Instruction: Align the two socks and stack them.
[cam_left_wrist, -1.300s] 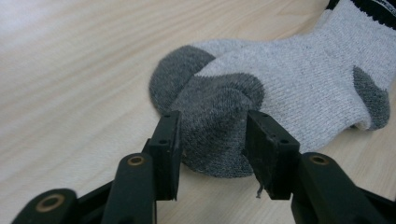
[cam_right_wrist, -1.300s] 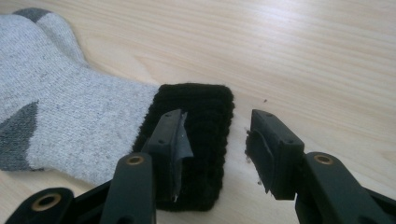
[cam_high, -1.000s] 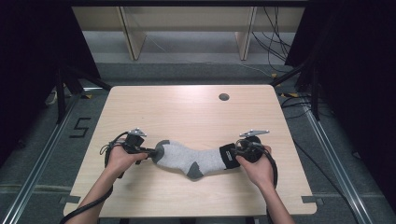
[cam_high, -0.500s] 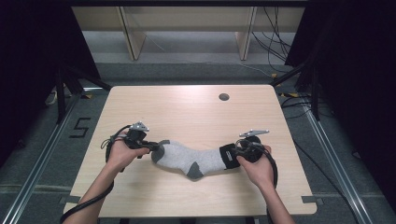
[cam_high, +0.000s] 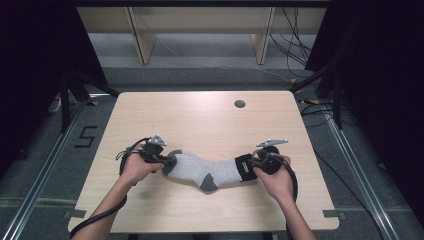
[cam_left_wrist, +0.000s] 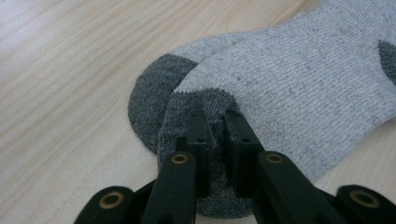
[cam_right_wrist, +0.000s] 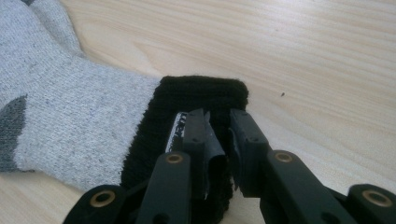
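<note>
Lying near the front middle of the wooden worktop (cam_high: 200, 115): one grey sock (cam_high: 202, 168), dark toe to the left, black cuff to the right. Left gripper (cam_high: 167, 161) fingers, having just been closing, pinch the toe (cam_left_wrist: 205, 109); right gripper (cam_high: 254, 162) fingers clamp the cuff (cam_right_wrist: 196, 93).

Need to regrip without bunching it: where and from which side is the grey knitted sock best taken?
Grip the grey knitted sock at its two ends, the dark toe and the black cuff, coming in level from either side, since it lies flat lengthwise across the table.
</note>
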